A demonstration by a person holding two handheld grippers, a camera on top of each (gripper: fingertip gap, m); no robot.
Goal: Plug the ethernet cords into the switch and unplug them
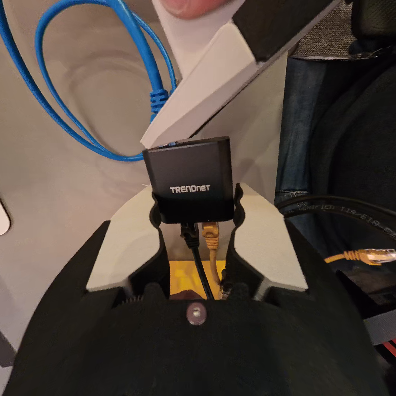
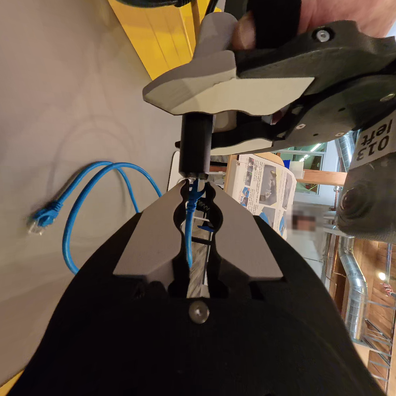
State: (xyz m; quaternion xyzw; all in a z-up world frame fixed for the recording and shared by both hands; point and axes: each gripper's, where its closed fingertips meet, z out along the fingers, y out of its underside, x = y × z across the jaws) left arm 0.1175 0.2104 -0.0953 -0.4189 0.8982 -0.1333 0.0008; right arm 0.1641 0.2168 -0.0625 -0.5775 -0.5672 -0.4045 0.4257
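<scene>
- far left: the blue cord (image 2: 70, 214) lies looped on the pale bench (image 2: 64, 96); its free plug (image 2: 40, 220) rests on the bench, well apart from the switch.
- left claw (image 1: 196, 205): i hold it clamped across the sides of the switch (image 1: 188, 177), one finger pad on each flank. the switch is a small black box with a white logo on its top face.
- near face of the switch: a black cord (image 1: 190, 235) and a yellow cord (image 1: 211, 235) are seated side by side and run back between my left fingers. a second yellow plug (image 1: 372, 257) hangs loose to the right, in nothing.
- key relation: the switch's long axis runs straight away from my left claw and in line with my right claw, so the far port face meets the blue plug end-on.
- right claw (image 2: 197, 184): nearly closed, pinching the blue boot (image 2: 194, 197) just behind its tip. the tip sits at the switch's port face (image 2: 194, 174); i cannot tell whether it is fully seated.
- judgement: the right claw is the working one. the next move is travel along that shared axis, and any tilt risks jamming the plug.
</scene>
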